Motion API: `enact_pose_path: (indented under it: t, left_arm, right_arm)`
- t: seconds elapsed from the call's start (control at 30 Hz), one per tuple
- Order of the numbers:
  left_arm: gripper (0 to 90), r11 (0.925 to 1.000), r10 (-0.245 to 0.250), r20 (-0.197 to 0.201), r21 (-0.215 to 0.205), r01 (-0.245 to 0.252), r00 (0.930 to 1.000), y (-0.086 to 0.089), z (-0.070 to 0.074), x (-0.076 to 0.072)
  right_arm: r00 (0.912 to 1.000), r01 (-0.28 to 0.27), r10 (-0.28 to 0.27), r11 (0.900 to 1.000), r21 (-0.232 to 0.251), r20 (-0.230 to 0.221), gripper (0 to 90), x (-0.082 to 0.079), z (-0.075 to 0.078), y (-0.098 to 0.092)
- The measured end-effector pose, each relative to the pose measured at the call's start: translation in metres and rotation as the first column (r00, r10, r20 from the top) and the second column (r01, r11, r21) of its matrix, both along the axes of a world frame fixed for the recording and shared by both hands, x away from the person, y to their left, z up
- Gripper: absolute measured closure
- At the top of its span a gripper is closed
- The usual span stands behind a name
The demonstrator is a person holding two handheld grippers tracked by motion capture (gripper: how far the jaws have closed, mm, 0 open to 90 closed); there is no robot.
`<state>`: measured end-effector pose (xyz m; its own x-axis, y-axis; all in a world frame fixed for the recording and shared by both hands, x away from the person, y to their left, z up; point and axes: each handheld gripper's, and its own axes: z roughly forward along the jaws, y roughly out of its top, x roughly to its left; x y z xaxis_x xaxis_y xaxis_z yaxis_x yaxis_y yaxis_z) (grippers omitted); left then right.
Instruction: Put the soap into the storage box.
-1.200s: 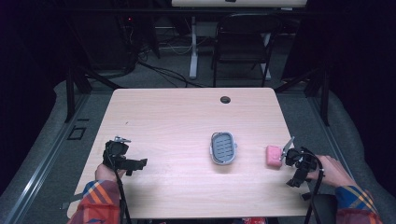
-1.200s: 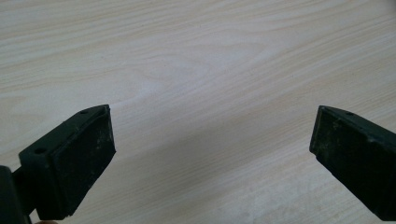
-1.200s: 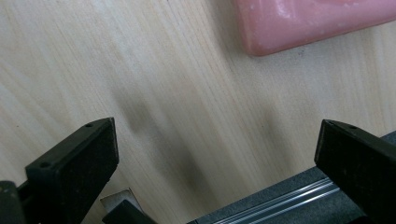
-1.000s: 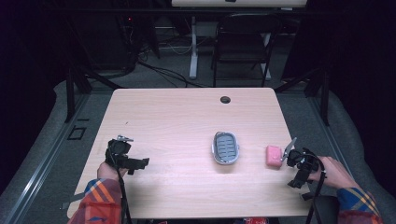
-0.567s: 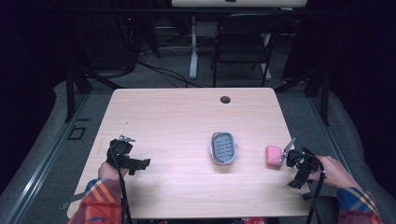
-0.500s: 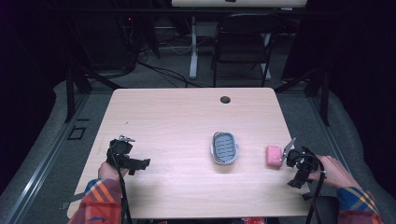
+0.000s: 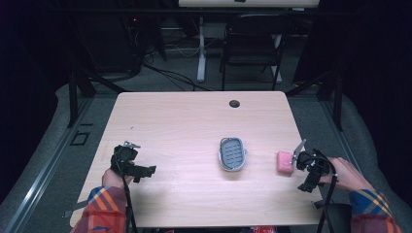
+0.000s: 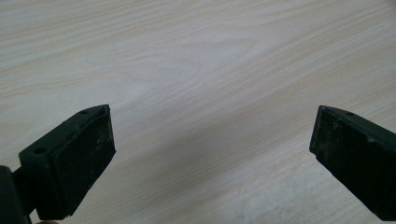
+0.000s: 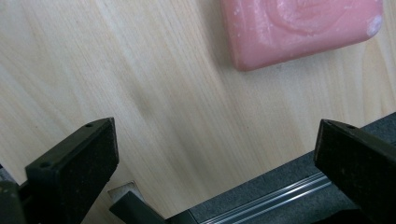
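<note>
A pink bar of soap (image 7: pixel 284 162) lies on the wooden table (image 7: pixel 184 126) near its right edge; in the right gripper view the soap (image 9: pixel 299 29) sits ahead of the jaws, apart from them. My right gripper (image 7: pixel 305 171) hovers just right of the soap, open with nothing between its jaws (image 9: pixel 215 154). A grey soap dish (image 7: pixel 231 154) rests at the table's middle, empty. My left gripper (image 7: pixel 141 171) is at the front left, open over bare wood (image 8: pixel 210 144).
A small dark grommet hole (image 7: pixel 234 103) sits near the table's far edge. A black chair (image 7: pixel 252 48) and cables stand beyond the table. The table's right edge and grey floor (image 9: pixel 280 196) lie under the right gripper.
The soap dish shifts slightly between frames; both grippers stay about where they were, open.
</note>
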<state>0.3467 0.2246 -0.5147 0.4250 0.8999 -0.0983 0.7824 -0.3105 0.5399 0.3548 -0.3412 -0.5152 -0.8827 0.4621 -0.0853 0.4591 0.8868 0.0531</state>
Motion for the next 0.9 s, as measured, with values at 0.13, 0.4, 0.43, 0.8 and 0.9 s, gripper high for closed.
enact_pose_path:
  t: [0.13, 0.4, 0.43, 0.8, 0.9]
  left_arm:
    - [0.1, 1.0000, -0.003, -0.003, 0.003, 0.003, 1.0000, -0.001, 0.000, 0.000]
    - [0.1, 0.9999, -0.010, -0.002, 0.009, 0.010, 1.0000, -0.001, 0.000, 0.000]
    - [0.1, 0.9999, -0.010, -0.004, 0.009, 0.010, 0.9999, -0.001, -0.001, 0.000]
    - [0.1, 0.9997, -0.017, -0.011, 0.018, 0.017, 0.9998, -0.002, -0.002, 0.000]
    - [0.1, 0.9996, -0.020, -0.013, 0.021, 0.020, 0.9997, -0.003, -0.002, 0.000]
  right_arm:
    - [0.9998, -0.018, 0.018, 0.999, -0.027, -0.005, 0.0, 0.006, 0.004, 0.006]
    - [0.9993, -0.034, 0.035, 0.999, -0.037, 0.014, 0.0, 0.014, 0.012, 0.012]
    - [0.9985, -0.038, 0.039, 0.999, -0.021, 0.037, 0.0, 0.017, 0.014, 0.012]
    - [0.9977, -0.062, 0.062, 0.998, -0.025, 0.027, 0.0, 0.036, 0.017, 0.021]
    - [0.9975, -0.071, 0.071, 0.996, -0.045, 0.004, 0.0, 0.042, 0.014, 0.026]
